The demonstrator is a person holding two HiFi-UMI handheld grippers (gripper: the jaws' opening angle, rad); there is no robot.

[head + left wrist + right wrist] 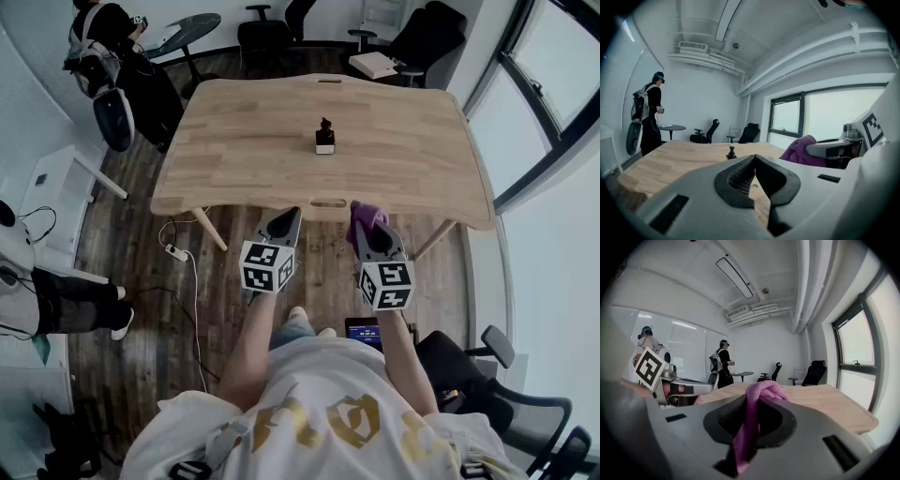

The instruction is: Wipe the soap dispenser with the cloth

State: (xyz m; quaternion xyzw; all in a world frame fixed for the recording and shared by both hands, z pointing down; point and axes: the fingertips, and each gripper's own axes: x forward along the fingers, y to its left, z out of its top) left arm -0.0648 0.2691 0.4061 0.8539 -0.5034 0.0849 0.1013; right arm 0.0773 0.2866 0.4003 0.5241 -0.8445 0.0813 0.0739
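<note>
A small dark soap dispenser (324, 137) with a pale base stands upright near the middle of the wooden table (244, 159); in the left gripper view the dispenser (731, 152) shows far ahead. My right gripper (367, 225) is shut on a purple cloth (364, 217), held at the table's near edge. The cloth (754, 418) bunches up between the jaws in the right gripper view. My left gripper (285, 221) is shut and empty, beside the right one at the near edge. Its tips (754, 158) meet in the left gripper view, where the cloth (800, 151) appears at right.
Office chairs (266, 28) and a small round table (192, 28) stand beyond the far edge. A person with a backpack (105, 47) stands at the far left. Cables and a power strip (176, 251) lie on the floor under the table's left side. Windows (548, 84) run along the right.
</note>
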